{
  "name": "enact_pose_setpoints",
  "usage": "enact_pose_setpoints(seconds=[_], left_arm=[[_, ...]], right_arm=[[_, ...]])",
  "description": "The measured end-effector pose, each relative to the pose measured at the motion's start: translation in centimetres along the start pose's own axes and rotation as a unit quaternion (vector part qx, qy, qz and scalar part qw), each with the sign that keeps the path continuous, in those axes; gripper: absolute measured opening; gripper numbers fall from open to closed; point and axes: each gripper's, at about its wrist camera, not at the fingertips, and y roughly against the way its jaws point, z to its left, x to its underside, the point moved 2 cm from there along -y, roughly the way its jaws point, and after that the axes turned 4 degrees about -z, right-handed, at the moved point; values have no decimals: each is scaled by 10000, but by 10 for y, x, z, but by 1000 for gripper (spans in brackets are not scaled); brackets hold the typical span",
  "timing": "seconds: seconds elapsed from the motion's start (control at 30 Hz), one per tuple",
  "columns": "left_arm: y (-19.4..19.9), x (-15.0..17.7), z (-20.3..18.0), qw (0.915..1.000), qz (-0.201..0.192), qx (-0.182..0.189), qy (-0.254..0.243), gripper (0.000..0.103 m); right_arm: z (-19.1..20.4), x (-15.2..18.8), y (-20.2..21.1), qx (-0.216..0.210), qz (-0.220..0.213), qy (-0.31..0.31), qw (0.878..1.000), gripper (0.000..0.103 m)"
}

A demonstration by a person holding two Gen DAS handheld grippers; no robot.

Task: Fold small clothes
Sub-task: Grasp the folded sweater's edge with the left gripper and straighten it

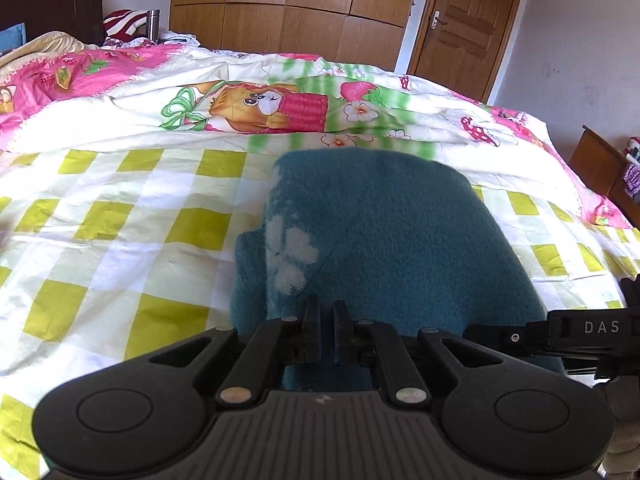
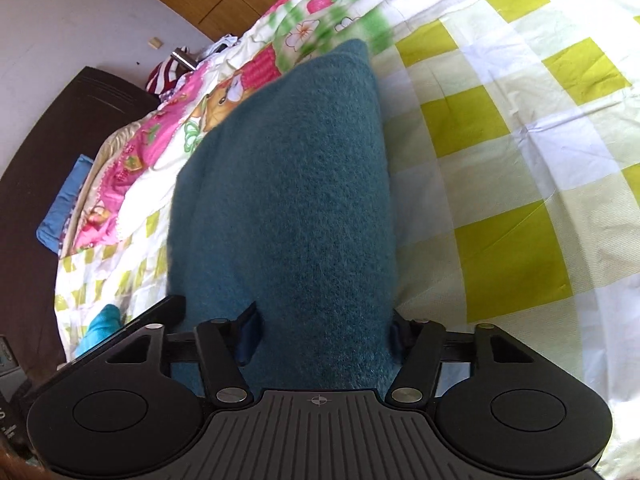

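A fuzzy teal garment with a pale paw print lies folded on the checked bed sheet. My left gripper sits at its near edge, its fingers nearly together and pinching the teal cloth. In the right wrist view the same garment bulges up between the widely spread fingers of my right gripper, which stands open around the thick fold. The right gripper also shows at the garment's right edge in the left wrist view. Part of the left gripper shows in the right wrist view.
A crumpled cartoon-print quilt lies across the bed beyond the garment. A wooden wardrobe and door stand behind. The dark headboard and a blue pillow are at one end. A wooden side table stands right.
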Motion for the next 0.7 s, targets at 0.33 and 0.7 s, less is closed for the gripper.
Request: enact_pose_setpoints(seconds=[0.33,0.7], left_arm=[[38,62,-62,9964,338,759,-187,23],[43,49,-49,9958,-268,515,-704,22]], right_arm=[[-41,34,79,271,260,-4,9993,38],[-18,44,97,273,-854,359,9953,48]])
